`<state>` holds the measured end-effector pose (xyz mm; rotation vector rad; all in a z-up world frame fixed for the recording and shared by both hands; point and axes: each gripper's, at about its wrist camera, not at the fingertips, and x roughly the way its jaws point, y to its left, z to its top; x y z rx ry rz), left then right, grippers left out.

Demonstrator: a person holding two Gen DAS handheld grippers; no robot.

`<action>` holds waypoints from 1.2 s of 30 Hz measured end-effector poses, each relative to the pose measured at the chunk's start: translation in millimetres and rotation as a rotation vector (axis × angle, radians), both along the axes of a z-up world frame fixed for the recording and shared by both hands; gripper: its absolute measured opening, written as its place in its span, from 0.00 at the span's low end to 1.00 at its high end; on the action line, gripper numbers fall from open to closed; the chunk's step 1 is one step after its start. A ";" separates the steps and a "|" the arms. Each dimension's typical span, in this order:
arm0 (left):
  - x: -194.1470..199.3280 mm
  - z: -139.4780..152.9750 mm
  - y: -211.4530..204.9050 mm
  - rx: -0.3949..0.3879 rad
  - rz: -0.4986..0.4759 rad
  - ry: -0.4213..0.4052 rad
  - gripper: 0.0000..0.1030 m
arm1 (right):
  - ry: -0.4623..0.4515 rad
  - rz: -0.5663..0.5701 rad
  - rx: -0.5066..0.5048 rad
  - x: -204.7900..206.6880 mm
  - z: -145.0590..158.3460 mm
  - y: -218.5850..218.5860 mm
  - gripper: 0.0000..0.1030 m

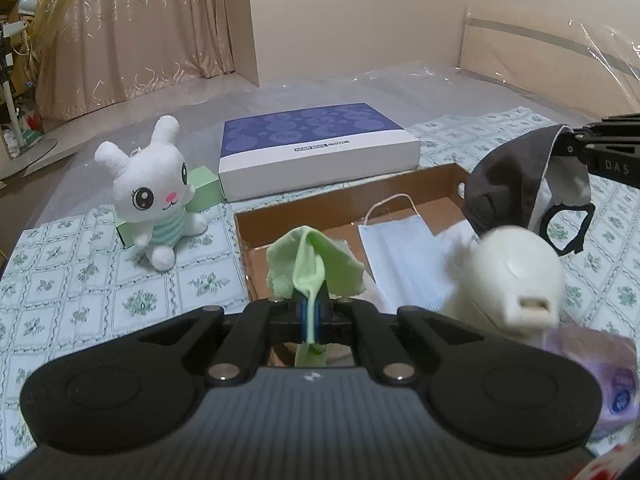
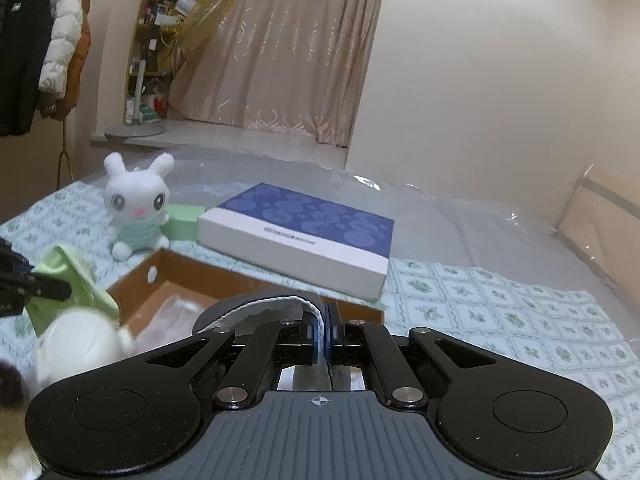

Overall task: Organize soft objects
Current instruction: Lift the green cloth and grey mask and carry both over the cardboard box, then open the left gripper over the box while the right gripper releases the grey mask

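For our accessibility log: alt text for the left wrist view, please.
The left gripper pinches a green cloth above a cardboard box holding a paper mask. At right, the right gripper holds a grey mask.

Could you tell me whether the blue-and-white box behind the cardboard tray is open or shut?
Shut. The blue-patterned lid of the blue-and-white box sits flush on its white sides in both wrist views, with no gap showing. It lies flat behind the cardboard tray.
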<state>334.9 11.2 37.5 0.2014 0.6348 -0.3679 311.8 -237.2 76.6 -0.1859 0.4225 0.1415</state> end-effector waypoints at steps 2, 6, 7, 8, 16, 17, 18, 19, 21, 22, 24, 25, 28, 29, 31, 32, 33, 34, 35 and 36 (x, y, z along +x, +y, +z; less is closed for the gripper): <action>11.7 -0.2 0.6 -0.005 0.001 0.005 0.03 | 0.011 0.008 0.019 14.3 0.9 -0.3 0.03; 34.3 -2.5 0.8 -0.011 0.005 0.015 0.03 | 0.027 0.030 0.059 41.5 2.9 2.5 0.03; 39.0 -3.0 0.2 -0.012 0.006 0.016 0.03 | 0.035 0.033 0.070 48.0 3.0 2.1 0.03; 44.0 -4.0 -0.9 -0.011 0.006 0.019 0.03 | 0.045 0.036 0.082 55.5 2.7 2.9 0.03; 74.6 -21.0 -10.3 -0.011 0.001 0.053 0.03 | 0.116 0.059 0.130 100.6 -7.8 5.8 0.03; 77.9 -24.2 -11.0 -0.013 0.002 0.059 0.03 | 0.122 0.060 0.129 104.6 -11.0 5.8 0.03; 80.9 -27.3 -11.7 -0.015 0.004 0.064 0.03 | 0.130 0.060 0.129 108.5 -14.4 5.5 0.03; 83.1 -29.7 -12.2 -0.015 0.005 0.068 0.04 | 0.141 0.059 0.132 112.9 -18.1 5.2 0.03; 87.7 -35.5 -14.1 -0.011 0.003 0.076 0.05 | 0.165 0.067 0.137 120.2 -26.7 4.3 0.03; 89.7 -38.5 -15.2 -0.010 0.002 0.080 0.07 | 0.182 0.074 0.138 123.7 -31.6 4.5 0.03; 93.5 -44.0 -16.0 -0.012 0.004 0.088 0.13 | 0.223 0.092 0.130 129.7 -42.1 5.4 0.03; 95.3 -47.2 -16.3 -0.014 0.005 0.092 0.26 | 0.247 0.103 0.124 132.7 -47.4 6.7 0.04; 98.7 -54.6 -17.8 -0.004 0.007 0.100 0.33 | 0.308 0.114 0.112 138.3 -61.3 5.8 0.09; 98.7 -56.0 -18.2 0.000 0.006 0.101 0.33 | 0.310 0.115 0.110 138.1 -63.7 4.8 0.15; 98.8 -57.9 -17.5 0.002 0.008 0.108 0.36 | 0.303 0.112 0.113 135.2 -66.1 1.2 0.53; 98.6 -58.3 -16.3 0.001 0.012 0.109 0.37 | 0.296 0.111 0.121 133.0 -66.4 -1.5 0.56; 98.0 -58.4 -15.6 0.000 0.015 0.110 0.38 | 0.294 0.111 0.126 131.5 -66.4 -4.1 0.58; 97.6 -58.1 -14.2 -0.002 0.019 0.109 0.42 | 0.297 0.108 0.128 131.0 -65.9 -5.7 0.58; 96.9 -57.7 -12.7 -0.004 0.022 0.109 0.45 | 0.299 0.102 0.129 130.1 -65.3 -7.9 0.58; 96.5 -57.0 -11.3 -0.005 0.025 0.108 0.51 | 0.298 0.098 0.131 129.6 -64.0 -9.4 0.59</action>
